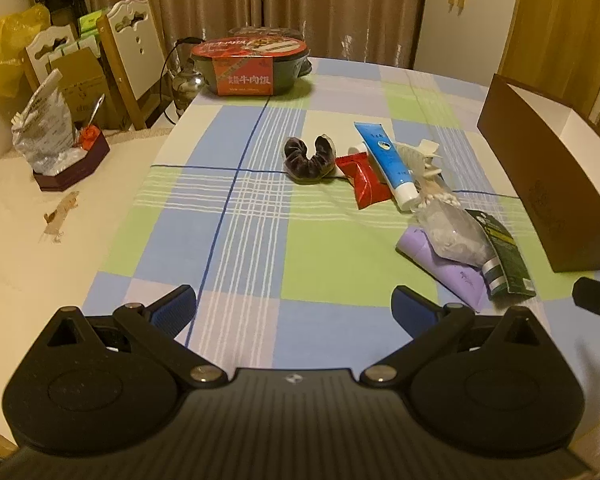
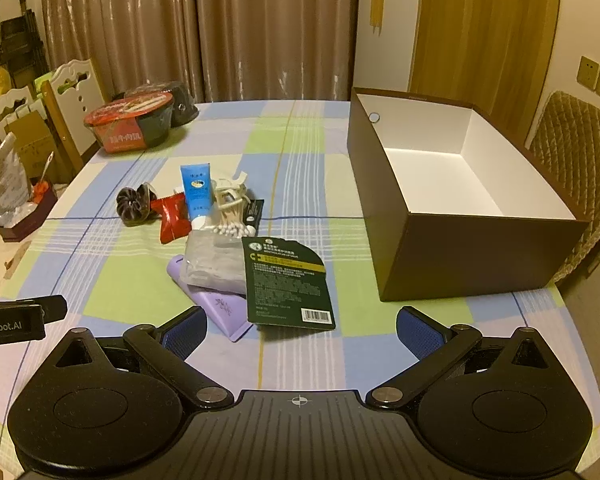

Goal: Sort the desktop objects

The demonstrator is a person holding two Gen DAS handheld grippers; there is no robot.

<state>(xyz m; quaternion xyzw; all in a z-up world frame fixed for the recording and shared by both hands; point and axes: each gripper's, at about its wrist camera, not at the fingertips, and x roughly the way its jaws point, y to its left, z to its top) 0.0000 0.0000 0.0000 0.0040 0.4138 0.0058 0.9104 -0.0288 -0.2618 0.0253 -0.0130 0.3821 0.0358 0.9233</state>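
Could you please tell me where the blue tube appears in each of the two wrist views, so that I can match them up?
Left wrist view: the blue tube lies right of centre, cap toward the camera, beside the red packet.
Right wrist view: the blue tube lies left of centre, in the far part of the pile.
Shared landmark: the brown box, at the right in both views.

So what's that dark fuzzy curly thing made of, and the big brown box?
The dark scrunchie looks like velvety fabric: soft gathered folds with a faint sheen. The big brown box looks like cardboard, matte brown outside and smooth white inside, with thin stiff walls and sharp folded corners. Neither can be told for certain from looks alone.
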